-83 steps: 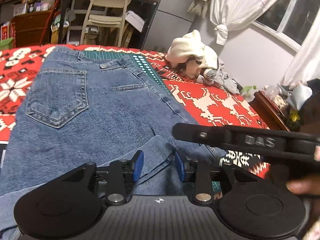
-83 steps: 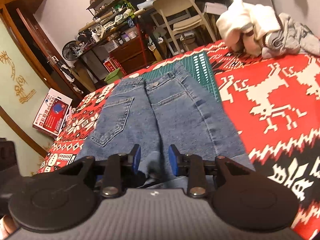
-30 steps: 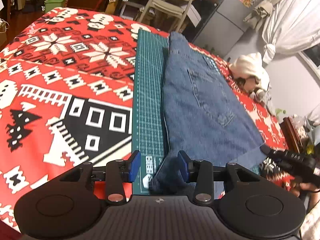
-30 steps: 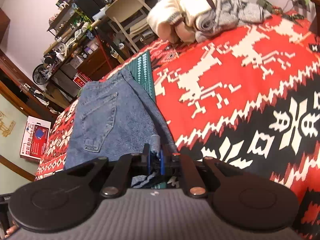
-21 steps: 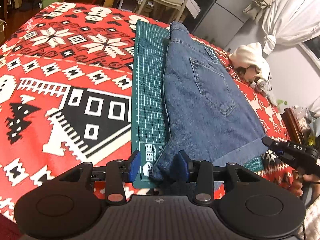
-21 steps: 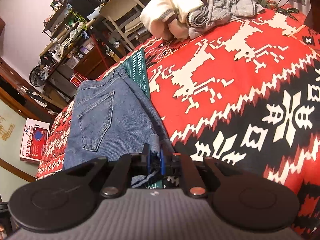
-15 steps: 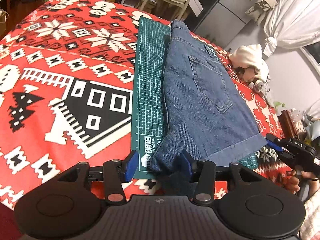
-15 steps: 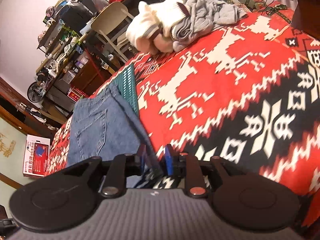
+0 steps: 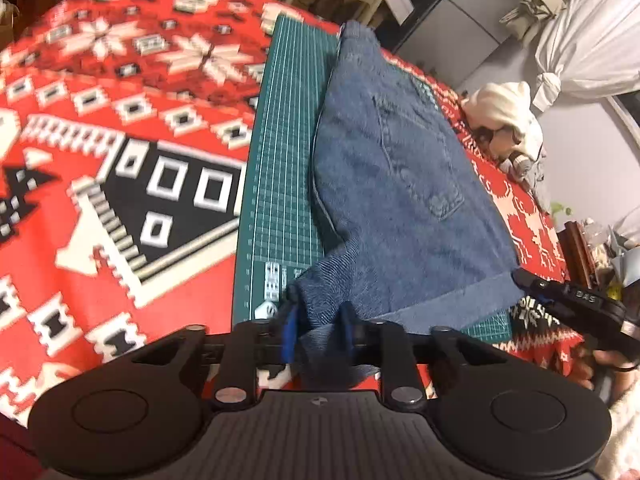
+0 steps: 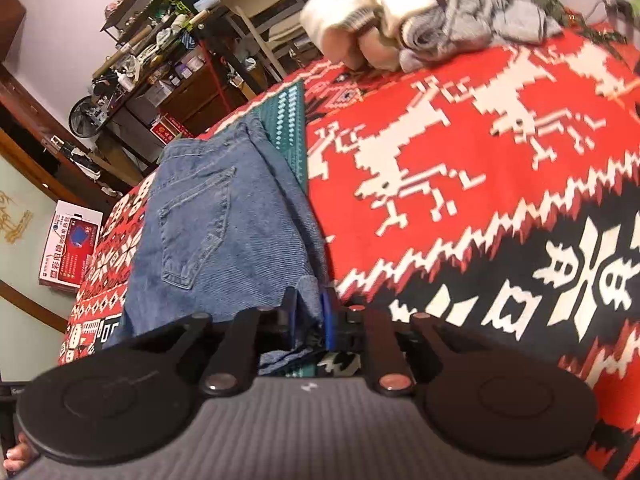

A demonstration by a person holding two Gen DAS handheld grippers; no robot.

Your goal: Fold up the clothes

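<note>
**A:** How were the two tools disposed?

**B:** The left gripper [image 9: 318,330] was seen clamped on a bunched corner of the jeans [image 9: 400,200], denim being pinched between its blue pads [image 9: 289,332]. The right gripper [image 10: 310,314] was likewise closed on the fabric, a fold of the hem being held between narrowly spaced pads [image 10: 327,316]. In the left wrist view the right gripper [image 9: 524,280] was also visible at the opposite hem corner, with fingers of a hand [image 9: 608,360] wrapped beneath it.

**B:** *(continued)* Both hem corners were thus lifted slightly off the surface.

**A:** Where were the jeans located?

**B:** The jeans [image 10: 224,232] were laid folded lengthwise, one back pocket [image 10: 196,228] facing up, on a green cutting mat [image 9: 284,168]. The garment was shifted toward the mat's right edge, a gridded strip being left exposed along the left edge. The waistband was directed toward the mat's far edge.

**A:** What surrounded the mat?

**B:** The mat was spread over a red patterned blanket [image 10: 500,168]. A pile of cream and grey clothes [image 10: 408,12] was heaped at the blanket's far edge. Beyond it, a pale chair [image 10: 264,4] and cluttered shelving [image 10: 152,52] were recorded.
</note>
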